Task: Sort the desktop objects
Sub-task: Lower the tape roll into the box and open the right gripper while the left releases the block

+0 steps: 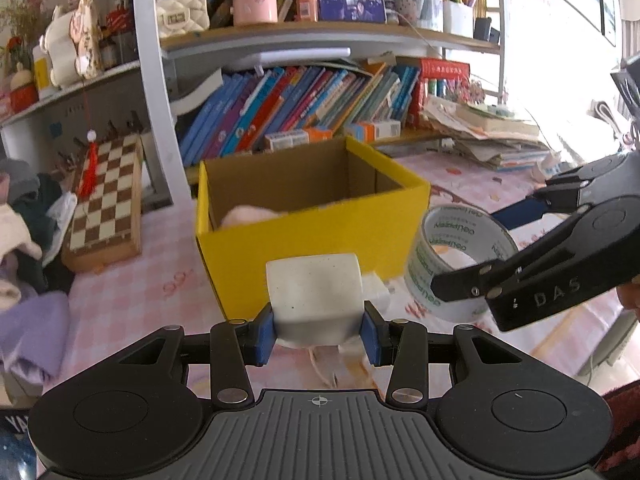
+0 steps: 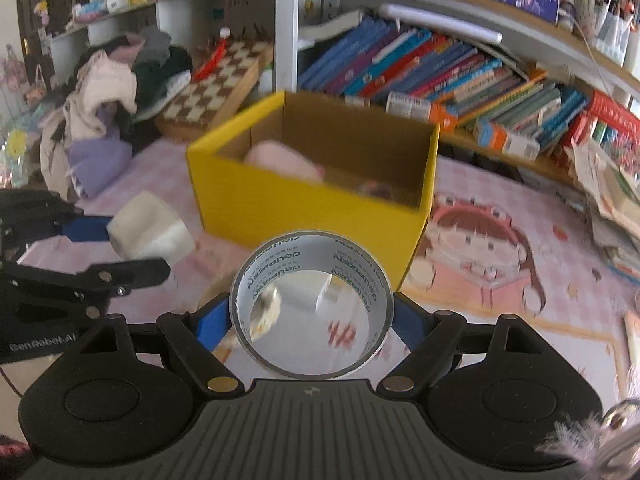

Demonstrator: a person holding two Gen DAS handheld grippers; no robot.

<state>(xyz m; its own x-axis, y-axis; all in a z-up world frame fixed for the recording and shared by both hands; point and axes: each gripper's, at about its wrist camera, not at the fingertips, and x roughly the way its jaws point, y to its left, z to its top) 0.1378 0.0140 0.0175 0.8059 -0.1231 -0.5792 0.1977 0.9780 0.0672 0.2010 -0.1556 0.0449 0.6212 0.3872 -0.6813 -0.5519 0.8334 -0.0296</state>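
My left gripper is shut on a white rounded block, held above the pink tablecloth in front of the yellow cardboard box. The same white block and the left gripper show at the left of the right wrist view. My right gripper is shut on a roll of clear tape, its blue pads pressing the roll's sides. In the left wrist view that tape roll hangs right of the box, held by the right gripper. A pink soft thing lies inside the box.
A chessboard case leans at the left of the desk beside a heap of clothes. Rows of books fill the shelf behind the box. A pile of papers lies at the back right. A white charger and cord lie under the block.
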